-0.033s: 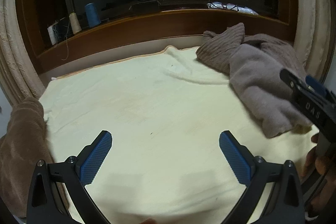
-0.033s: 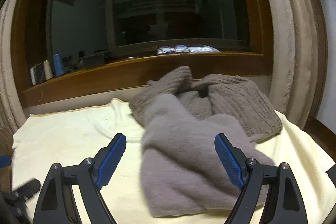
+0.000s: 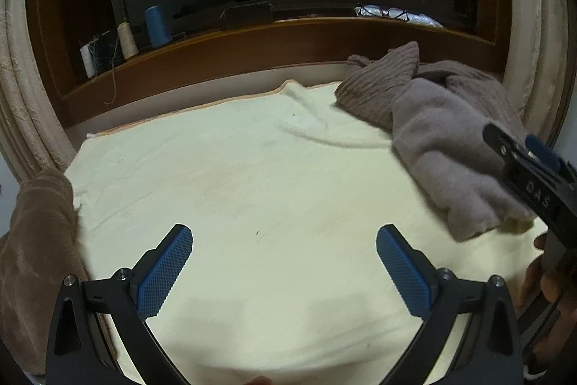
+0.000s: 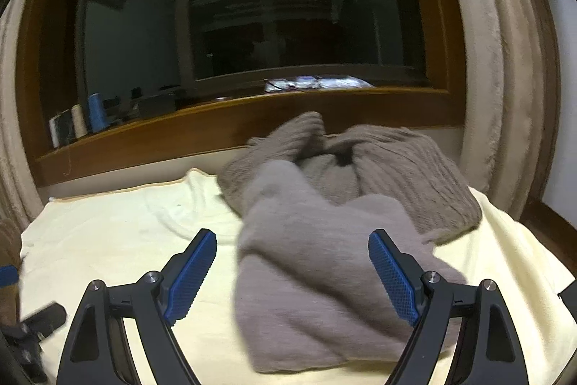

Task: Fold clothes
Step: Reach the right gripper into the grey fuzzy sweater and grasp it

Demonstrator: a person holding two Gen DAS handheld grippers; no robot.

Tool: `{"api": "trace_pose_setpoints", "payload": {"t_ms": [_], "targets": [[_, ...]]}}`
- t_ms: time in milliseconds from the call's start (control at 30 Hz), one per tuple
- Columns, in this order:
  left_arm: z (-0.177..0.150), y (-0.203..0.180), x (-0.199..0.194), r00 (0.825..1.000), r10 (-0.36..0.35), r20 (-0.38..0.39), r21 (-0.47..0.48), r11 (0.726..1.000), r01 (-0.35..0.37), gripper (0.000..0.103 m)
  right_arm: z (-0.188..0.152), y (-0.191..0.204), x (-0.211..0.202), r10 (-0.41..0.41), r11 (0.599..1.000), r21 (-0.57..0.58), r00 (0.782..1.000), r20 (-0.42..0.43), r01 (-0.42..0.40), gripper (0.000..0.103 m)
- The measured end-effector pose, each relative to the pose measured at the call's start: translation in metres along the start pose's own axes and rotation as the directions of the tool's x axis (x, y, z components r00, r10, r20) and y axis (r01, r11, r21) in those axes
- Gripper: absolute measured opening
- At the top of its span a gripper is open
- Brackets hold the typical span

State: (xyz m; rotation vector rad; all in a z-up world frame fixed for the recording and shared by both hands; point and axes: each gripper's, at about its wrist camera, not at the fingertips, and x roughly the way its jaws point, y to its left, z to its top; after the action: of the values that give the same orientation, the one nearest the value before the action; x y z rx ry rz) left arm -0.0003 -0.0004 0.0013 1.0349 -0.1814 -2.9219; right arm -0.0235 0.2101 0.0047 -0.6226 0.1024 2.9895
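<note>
While a brown blanket (image 3: pixel 34 240) is being draped over the bed's left edge, the left gripper (image 3: pixel 284 267) is being held released, fingers (image 3: pixel 166 271) spread wide above the bare cream sheet (image 3: pixel 252 175). Toward the bed's far right corner, the crumpled taupe clothes (image 4: pixel 324 240) are being framed by the right gripper (image 4: pixel 292 271), likewise released, with nothing being grasped.

Dim indoor light, dark vignetted fisheye corners, slight motion blur on fabric.
</note>
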Motion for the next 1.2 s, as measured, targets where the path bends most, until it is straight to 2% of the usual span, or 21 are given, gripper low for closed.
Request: {"api": "trace_pose_setpoints", "payload": {"t_ms": [133,200,300,400,533,667,733,867,933,1033,1067,1100,1167,1200], "targets": [[0.012,0.004,0.005,1.0,-0.019,-0.009,0.058,0.998,0.02,0.102,-0.002,-0.002,0.006,0.046,0.999,0.001,0.999,-0.029,-0.046,0.088],[0.021,0.005,0.017,0.998,-0.047,-0.047,0.044,0.998,0.049,0.102,-0.004,-0.002,0.009,0.069,0.998,0.001,0.997,-0.043,-0.069,0.088],[0.016,0.0,0.032,0.994,-0.087,-0.067,0.001,0.996,0.087,0.102,-0.005,-0.004,0.013,0.104,0.995,0.003,0.993,-0.064,-0.104,0.088],[0.01,-0.005,0.046,0.988,-0.128,-0.084,-0.044,0.991,0.124,0.102,-0.01,-0.065,0.021,0.12,0.992,0.044,0.99,-0.077,-0.117,0.088],[0.003,-0.005,0.061,0.982,-0.158,-0.101,-0.102,0.984,0.147,0.102,-0.02,-0.122,0.03,0.223,0.956,0.223,0.967,-0.12,-0.193,0.088],[-0.003,0.003,0.07,0.981,-0.16,-0.112,-0.161,0.977,0.141,0.102,-0.013,-0.11,0.035,0.251,0.953,0.213,0.956,-0.152,-0.217,0.088],[-0.006,0.015,0.073,0.979,-0.171,-0.112,-0.201,0.969,0.146,0.102,0.0,-0.108,0.055,0.241,0.953,0.228,0.955,-0.175,-0.199,0.088],[-0.007,0.028,0.066,0.982,-0.164,-0.093,-0.248,0.959,0.137,0.102,0.005,-0.109,0.089,0.287,0.932,0.289,0.931,-0.226,-0.218,0.088],[-0.007,0.039,0.064,0.983,-0.161,-0.088,-0.273,0.953,0.132,0.102,0.001,-0.106,0.093,0.397,0.883,0.358,0.89,-0.226,-0.303,0.088],[-0.005,0.053,0.063,0.985,-0.154,-0.083,-0.318,0.941,0.121,0.102,-0.008,-0.096,0.083,0.619,0.742,0.441,0.769,-0.161,-0.505,0.089],[-0.005,0.058,0.062,0.985,-0.15,-0.08,-0.336,0.935,0.115,0.102,-0.009,-0.089,0.075,0.694,0.679,0.451,0.706,-0.139,-0.579,0.089],[-0.006,0.064,0.061,0.987,-0.146,-0.074,-0.357,0.927,0.11,0.102,-0.009,-0.082,0.067,0.766,0.606,0.457,0.631,-0.118,-0.651,0.092],[-0.005,0.071,0.059,0.988,-0.142,-0.068,-0.385,0.917,0.105,0.102,-0.014,-0.068,0.052,0.843,0.517,0.439,0.527,-0.111,-0.735,0.095],[-0.005,0.075,0.058,0.988,-0.141,-0.066,-0.401,0.91,0.103,0.102,-0.018,-0.06,0.043,0.865,0.49,0.419,0.487,-0.124,-0.764,0.095]]}}
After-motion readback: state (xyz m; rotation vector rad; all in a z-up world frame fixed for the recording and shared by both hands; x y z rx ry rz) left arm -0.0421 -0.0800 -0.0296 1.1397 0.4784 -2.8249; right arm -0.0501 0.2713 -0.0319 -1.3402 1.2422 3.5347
